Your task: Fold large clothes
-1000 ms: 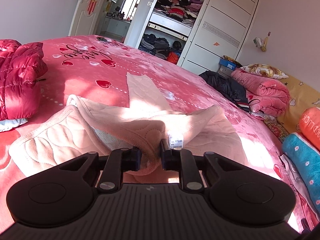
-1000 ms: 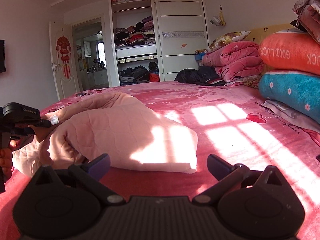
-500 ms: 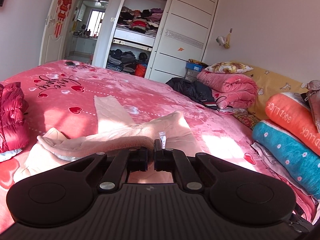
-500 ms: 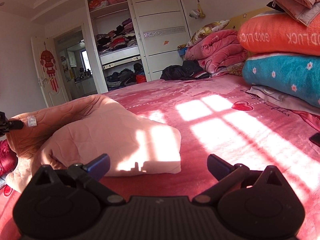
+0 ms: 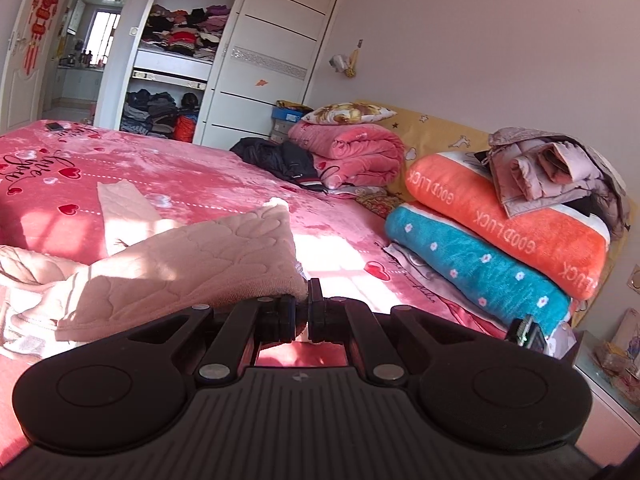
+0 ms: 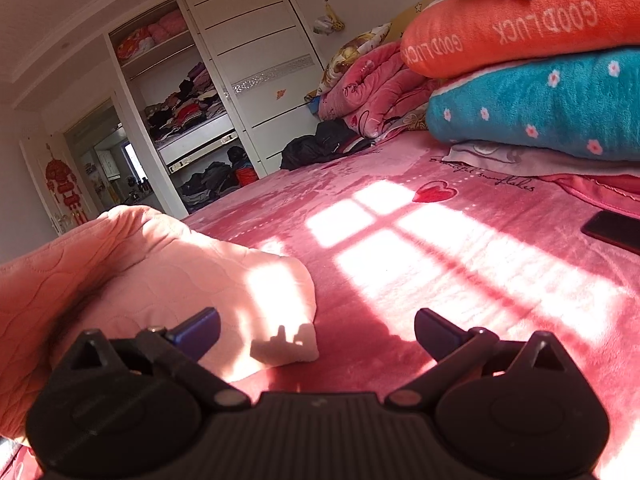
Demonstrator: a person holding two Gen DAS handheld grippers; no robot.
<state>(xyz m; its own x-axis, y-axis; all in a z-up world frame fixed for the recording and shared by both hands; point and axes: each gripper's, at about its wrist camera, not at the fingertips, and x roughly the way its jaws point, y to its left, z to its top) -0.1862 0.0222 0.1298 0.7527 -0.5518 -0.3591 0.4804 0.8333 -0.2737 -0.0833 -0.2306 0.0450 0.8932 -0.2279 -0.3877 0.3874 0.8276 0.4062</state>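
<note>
- left tongs (image 5: 302, 312) low over the bed, pointing toward the headboard end; fingers (image 5: 316, 308) pinched nearly together, clamped on the near edge of the pale pink quilted fleece garment (image 5: 192, 264)
- held edge is lifted off the bed; fabric rises from the tongs up and left to a raised corner, then sags down to the left in loose folds
- right tongs (image 6: 316, 330) wide open, holding nothing; hovering low over the bed, tilted so the room leans in its view
- its left blue-tipped finger (image 6: 198, 330) sits over the garment (image 6: 160, 280), the right finger over bare bedspread; contact with the cloth cannot be told
- garment: soft plush, stitched in wavy heart-like quilting, thick rounded hems; bunched in a heap, partly doubled over
- a flat strip of the same cloth lies on the bedspread beyond the heap in the left view; long axis runs away from the camera toward the wardrobe
- garment lies on the bright pink fleece bedspread with red hearts (image 5: 208, 184), on the near-left part of the bed in both views
- window-shaped sun patch falls across bedspread and garment corner
- stacked at the headboard side: orange plush roll printed GOOD LUCK (image 5: 508, 220) on top of a teal plush roll with small flowers (image 5: 476, 276)
- open white wardrobe with piled clothes (image 5: 180, 36) beyond the foot of the bed
</note>
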